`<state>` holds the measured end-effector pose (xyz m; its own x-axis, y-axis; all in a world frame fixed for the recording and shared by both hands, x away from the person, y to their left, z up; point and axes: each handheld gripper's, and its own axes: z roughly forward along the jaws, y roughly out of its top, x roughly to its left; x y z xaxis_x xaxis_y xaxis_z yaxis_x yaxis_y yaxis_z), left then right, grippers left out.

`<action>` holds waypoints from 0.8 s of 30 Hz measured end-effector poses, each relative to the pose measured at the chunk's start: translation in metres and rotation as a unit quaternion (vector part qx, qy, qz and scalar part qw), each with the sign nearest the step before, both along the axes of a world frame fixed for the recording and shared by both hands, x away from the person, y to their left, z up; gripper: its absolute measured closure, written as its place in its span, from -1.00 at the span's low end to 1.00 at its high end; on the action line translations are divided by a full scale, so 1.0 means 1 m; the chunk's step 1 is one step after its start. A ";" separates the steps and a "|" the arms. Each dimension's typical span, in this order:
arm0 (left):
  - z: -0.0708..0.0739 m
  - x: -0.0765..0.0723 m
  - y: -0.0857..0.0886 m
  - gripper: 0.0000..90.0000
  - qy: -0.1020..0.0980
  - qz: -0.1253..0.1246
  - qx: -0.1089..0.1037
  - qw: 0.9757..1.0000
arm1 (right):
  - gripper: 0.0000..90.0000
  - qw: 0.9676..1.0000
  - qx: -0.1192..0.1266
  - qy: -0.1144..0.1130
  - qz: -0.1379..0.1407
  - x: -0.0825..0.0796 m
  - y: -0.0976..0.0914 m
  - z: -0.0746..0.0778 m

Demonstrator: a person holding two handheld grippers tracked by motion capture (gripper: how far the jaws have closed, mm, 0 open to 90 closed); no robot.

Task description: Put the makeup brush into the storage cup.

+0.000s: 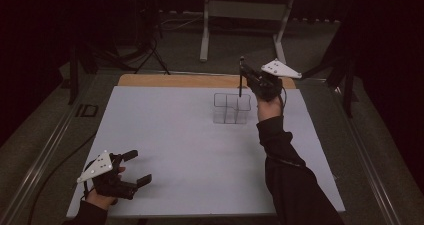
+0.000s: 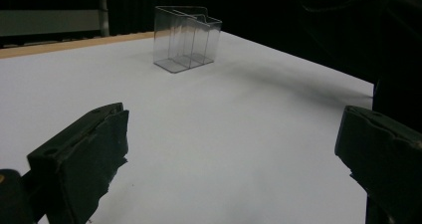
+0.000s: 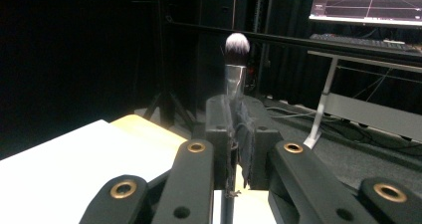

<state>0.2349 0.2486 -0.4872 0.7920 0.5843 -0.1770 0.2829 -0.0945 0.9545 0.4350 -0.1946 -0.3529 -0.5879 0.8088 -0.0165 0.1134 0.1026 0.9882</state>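
Note:
My right gripper (image 1: 246, 76) is raised at the far side of the table, shut on a makeup brush (image 1: 240, 80). The brush stands upright, its handle end pointing down at the rim of a clear plastic organizer (image 1: 231, 108) with several compartments. In the right gripper view the white-tipped brush head (image 3: 237, 44) and its silver ferrule rise above my right gripper (image 3: 238, 134). My left gripper (image 1: 139, 167) rests near the front left corner, open and holding nothing. In the left gripper view my left gripper (image 2: 234, 154) faces the organizer (image 2: 186, 37) farther off.
A white sheet (image 1: 175, 135) covers the table, with a wooden strip (image 1: 165, 80) along its far edge. A dark sleeve (image 1: 287, 170) crosses the right side. Beyond the table stand desk legs (image 1: 205, 30), a tripod (image 1: 152, 55) and a monitor (image 3: 368, 2).

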 end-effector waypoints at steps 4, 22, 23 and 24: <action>0.000 0.000 0.000 -0.96 0.001 0.001 -0.002 1.000 | 0.86 1.000 0.001 0.003 -0.002 0.005 0.002 0.001; -0.001 0.000 0.001 -0.96 0.000 0.001 -0.004 1.000 | 0.86 1.000 0.003 0.031 -0.002 0.020 0.013 -0.027; -0.001 0.000 0.001 -0.96 0.000 0.000 -0.004 1.000 | 0.86 0.999 0.003 0.033 -0.002 0.021 0.014 -0.029; -0.001 0.000 0.001 -0.96 0.001 0.000 -0.004 1.000 | 0.86 0.999 0.003 0.035 -0.004 0.021 0.015 -0.031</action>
<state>0.2344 0.2494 -0.4877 0.7914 0.5835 -0.1824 0.2844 -0.0872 0.9547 0.4559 -0.1796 -0.3835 -0.5817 0.8129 0.0289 0.1832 0.0964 0.9783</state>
